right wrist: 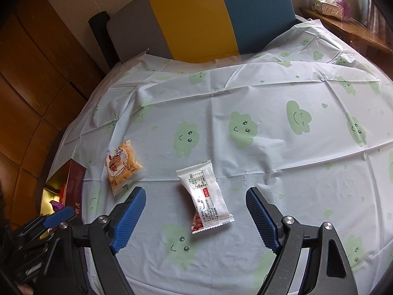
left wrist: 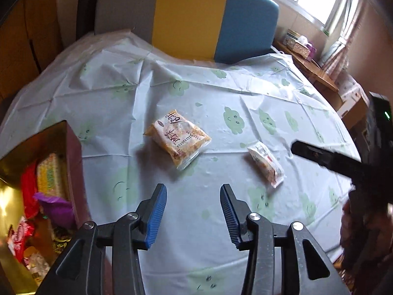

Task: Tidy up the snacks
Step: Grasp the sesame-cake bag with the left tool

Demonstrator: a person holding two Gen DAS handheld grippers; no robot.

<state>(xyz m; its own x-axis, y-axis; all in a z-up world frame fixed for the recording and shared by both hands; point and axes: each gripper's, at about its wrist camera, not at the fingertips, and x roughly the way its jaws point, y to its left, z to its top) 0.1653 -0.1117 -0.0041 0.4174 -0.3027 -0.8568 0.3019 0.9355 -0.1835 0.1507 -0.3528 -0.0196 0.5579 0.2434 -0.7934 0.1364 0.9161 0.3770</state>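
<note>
Chinese characters mark the orange snack packet (left wrist: 177,137).

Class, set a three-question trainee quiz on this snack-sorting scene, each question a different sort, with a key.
1. True or false: the left gripper holds a snack.
2. How many snack packets lie loose on the tablecloth?
3. Which packet lies between the right gripper's fingers: A orange packet, B white packet?

Key: 1 false, both grippers are open and empty. 2 two. 3 B; the box of snacks sits at the left.
</note>
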